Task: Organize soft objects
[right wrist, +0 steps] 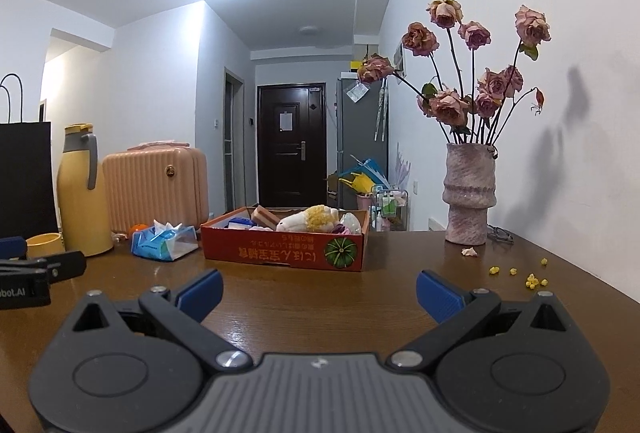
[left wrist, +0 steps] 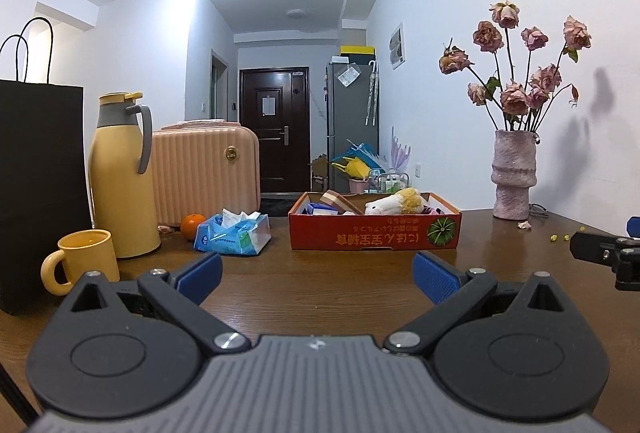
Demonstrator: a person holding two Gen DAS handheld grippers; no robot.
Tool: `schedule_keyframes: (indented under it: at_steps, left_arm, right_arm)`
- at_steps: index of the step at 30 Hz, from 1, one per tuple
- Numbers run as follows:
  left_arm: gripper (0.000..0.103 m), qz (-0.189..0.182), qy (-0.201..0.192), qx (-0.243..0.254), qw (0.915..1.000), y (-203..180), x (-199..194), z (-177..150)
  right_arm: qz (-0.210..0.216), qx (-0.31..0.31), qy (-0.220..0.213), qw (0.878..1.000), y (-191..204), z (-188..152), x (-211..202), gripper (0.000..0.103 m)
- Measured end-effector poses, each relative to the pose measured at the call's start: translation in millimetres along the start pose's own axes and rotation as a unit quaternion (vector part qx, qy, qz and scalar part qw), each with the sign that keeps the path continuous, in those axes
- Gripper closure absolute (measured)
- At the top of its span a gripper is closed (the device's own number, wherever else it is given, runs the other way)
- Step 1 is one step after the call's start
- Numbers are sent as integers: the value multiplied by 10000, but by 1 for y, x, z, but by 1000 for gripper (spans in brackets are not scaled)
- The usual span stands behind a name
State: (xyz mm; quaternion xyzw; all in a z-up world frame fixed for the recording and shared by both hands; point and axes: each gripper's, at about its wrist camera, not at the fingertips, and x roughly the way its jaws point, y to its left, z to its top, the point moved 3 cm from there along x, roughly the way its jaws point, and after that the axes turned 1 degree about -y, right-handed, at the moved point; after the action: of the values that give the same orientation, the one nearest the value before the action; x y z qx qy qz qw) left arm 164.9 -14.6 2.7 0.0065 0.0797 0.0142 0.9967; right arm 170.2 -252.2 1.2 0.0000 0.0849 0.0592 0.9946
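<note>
Left wrist view. My left gripper (left wrist: 318, 279) sits low over the wooden table (left wrist: 320, 297), blue pads (left wrist: 200, 275) spread wide apart, nothing between them. Straight ahead, well apart from the fingertips: red cardboard box (left wrist: 374, 233) w/ a pumpkin print on its front wall. Inside it lies a white-and-yellow plush toy (left wrist: 394, 204), plus a striped sponge-like block (left wrist: 335, 199) and other small items I can't ID. Left of box: blue tissue pack (left wrist: 233, 235), an orange (left wrist: 193, 226) just behind it, a pink ribbed case (left wrist: 206, 179), yellow thermos (left wrist: 120, 175), yellow mug (left wrist: 82, 259), black paper bag (left wrist: 40, 193). Right of box: pink vase (left wrist: 514, 175) w/ dried roses (left wrist: 516, 65), a fallen petal (left wrist: 524, 225) at its foot. Part of my right gripper (left wrist: 612, 257) shows at the right edge.

Right wrist view. Right gripper (right wrist: 320, 289) also low over the table (right wrist: 320, 313), fingers apart, holding nothing. Box (right wrist: 286, 247) ahead and slightly left, plush toy (right wrist: 310, 220) inside among the other bits. Tissue pack (right wrist: 164, 243) touching or just beside the box's left wall; can't tell which. Vase (right wrist: 470, 193) to the right, near the wall; yellow crumbs (right wrist: 532, 279) scattered on the tabletop right of the fingertips. Left gripper (right wrist: 36, 273) pokes in at the left edge; its fingers not readable from here.
</note>
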Motion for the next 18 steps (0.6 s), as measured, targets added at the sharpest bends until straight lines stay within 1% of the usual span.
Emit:
schedule_keyframes:
  at_steps: [18]
  left_arm:
    - [0,-39,-75,19,10000,-1,-5,1]
  right_arm:
    - [24,-12,-21,10000,2,2,-1,0]
